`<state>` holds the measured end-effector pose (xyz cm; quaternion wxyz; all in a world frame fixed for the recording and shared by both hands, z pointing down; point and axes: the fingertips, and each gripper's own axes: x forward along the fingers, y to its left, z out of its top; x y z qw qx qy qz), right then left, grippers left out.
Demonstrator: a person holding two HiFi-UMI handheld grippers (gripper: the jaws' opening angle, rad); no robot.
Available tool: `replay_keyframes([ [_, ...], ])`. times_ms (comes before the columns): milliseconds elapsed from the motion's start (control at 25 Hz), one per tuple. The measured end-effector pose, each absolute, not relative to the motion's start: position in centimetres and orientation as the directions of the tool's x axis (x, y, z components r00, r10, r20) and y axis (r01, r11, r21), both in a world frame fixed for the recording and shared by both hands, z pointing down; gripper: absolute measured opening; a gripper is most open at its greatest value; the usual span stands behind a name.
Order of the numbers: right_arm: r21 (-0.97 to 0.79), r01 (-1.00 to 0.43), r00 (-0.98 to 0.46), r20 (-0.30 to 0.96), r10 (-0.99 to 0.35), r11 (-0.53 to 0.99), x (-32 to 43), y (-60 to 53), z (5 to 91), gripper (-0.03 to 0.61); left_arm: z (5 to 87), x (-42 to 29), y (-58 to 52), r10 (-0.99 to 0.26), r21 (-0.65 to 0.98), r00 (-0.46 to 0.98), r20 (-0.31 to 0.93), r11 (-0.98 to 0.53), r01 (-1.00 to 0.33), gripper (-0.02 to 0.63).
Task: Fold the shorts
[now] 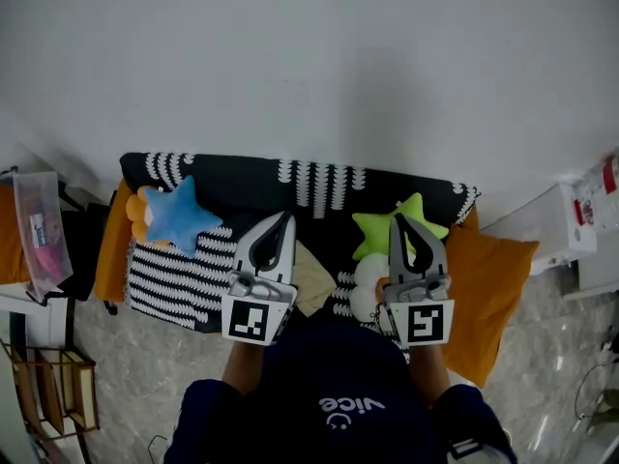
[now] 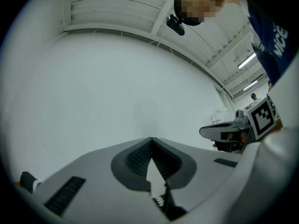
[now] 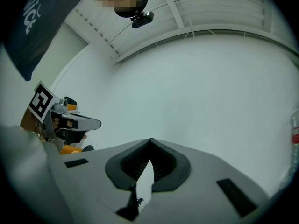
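Observation:
In the head view my left gripper [image 1: 283,218] and right gripper [image 1: 399,218] are held side by side in the air, pointing at the white wall. Both are shut with nothing between the jaws. A pale beige cloth [image 1: 311,280] shows between them on the patterned blanket; I cannot tell whether it is the shorts. The left gripper view shows its shut tips [image 2: 152,139] against the bare wall, with the right gripper [image 2: 233,132] off to the side. In the right gripper view the shut tips [image 3: 150,140] face the same wall, and the left gripper [image 3: 70,122] is at the left.
A black-and-white blanket [image 1: 174,274] covers a couch below. On it lie a blue star cushion [image 1: 179,216], a green star cushion [image 1: 382,230] and a white flower cushion [image 1: 366,283]. Orange cushions [image 1: 488,278] flank it. A wooden rack [image 1: 48,380] stands at the left.

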<state>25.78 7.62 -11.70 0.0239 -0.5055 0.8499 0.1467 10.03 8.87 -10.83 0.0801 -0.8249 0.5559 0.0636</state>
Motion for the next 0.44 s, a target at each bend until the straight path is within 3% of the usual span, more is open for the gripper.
replay_keyframes([
  [440,0.241,-0.854,-0.506,-0.178,-0.844,0.461,25.83,6.60,-10.93,0.008,-11.47,10.47,8.72,-0.909,-0.132,0.371,-0.192,-0.350,-0.927,0.002],
])
